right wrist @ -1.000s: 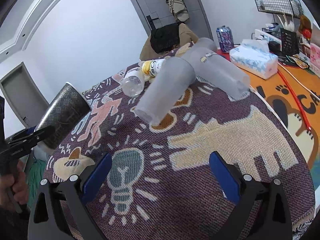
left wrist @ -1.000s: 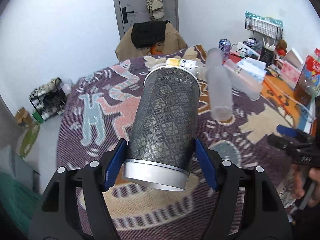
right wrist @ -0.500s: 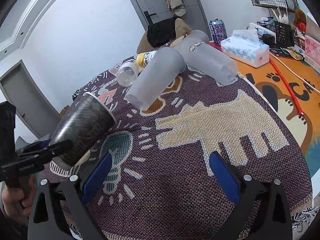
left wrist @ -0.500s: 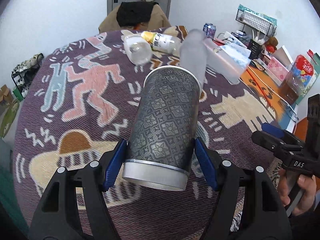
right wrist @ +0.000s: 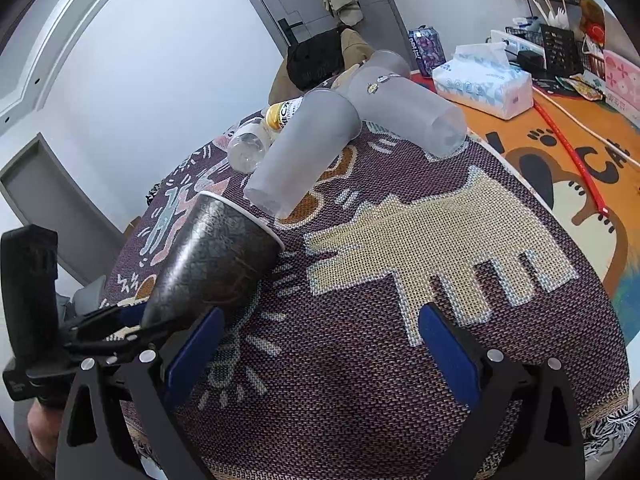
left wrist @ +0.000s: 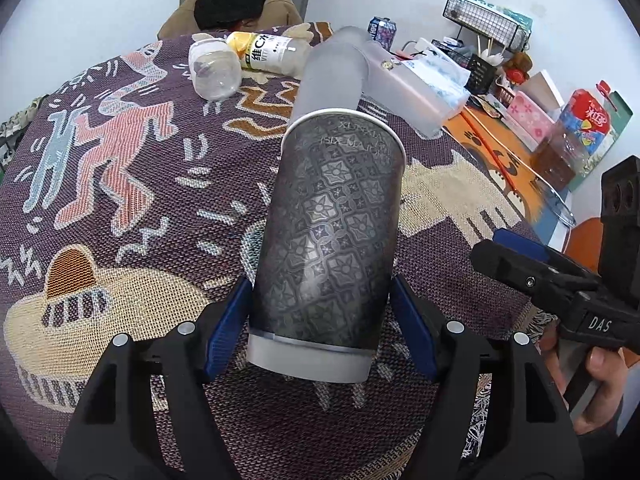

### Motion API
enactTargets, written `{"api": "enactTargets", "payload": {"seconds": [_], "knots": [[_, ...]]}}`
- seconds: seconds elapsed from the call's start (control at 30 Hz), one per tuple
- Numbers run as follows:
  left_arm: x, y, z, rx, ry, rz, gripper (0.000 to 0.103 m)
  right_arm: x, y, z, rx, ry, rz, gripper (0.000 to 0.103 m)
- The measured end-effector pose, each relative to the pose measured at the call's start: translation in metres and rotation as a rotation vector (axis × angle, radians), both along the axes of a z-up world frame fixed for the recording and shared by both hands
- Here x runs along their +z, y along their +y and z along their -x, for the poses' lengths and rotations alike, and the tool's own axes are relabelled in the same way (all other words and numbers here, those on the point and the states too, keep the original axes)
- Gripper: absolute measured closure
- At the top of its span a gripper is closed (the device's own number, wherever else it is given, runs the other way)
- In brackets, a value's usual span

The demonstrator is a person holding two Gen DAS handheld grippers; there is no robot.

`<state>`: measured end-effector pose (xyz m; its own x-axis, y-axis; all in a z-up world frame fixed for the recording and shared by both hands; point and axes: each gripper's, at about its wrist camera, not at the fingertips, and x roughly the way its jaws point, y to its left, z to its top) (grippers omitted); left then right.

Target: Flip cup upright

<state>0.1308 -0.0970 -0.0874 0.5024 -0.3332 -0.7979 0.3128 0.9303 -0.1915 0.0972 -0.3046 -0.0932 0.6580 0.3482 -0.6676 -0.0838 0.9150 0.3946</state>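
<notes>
With my left gripper [left wrist: 320,322] pinching the patterned paper cup [left wrist: 330,236] near its base, tilted above the woven cloth [left wrist: 120,208], I should rotate base-down before lowering; my right gripper [right wrist: 318,350] waits spread, empty.

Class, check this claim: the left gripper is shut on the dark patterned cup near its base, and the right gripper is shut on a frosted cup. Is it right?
Not quite. The left gripper does clamp the dark patterned cup near its base, but the right gripper is open and holds nothing; both frosted cups lie on the blanket. The right wrist view shows this.
</notes>
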Motion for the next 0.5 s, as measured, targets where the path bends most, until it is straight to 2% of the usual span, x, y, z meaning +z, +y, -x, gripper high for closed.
{"api": "enactTargets", "payload": {"seconds": [0.13,0.3,0.4,0.5], "knots": [[0.012,0.007,0.007,0.0,-0.049,0.027,0.013,0.001,0.004,-0.006,0.03,0.01,-0.047,0.008],[0.025,0.029,0.009,0.048,-0.087,0.038,0.013,0.004,0.011,-0.018,0.075,0.028,-0.149,0.008],[0.03,0.043,0.01,0.084,-0.102,0.045,0.013,0.002,0.017,-0.031,0.1,0.072,-0.242,0.008],[0.035,0.057,0.01,0.127,-0.122,0.043,0.01,-0.001,0.024,-0.04,0.105,0.106,-0.282,0.008]]}}
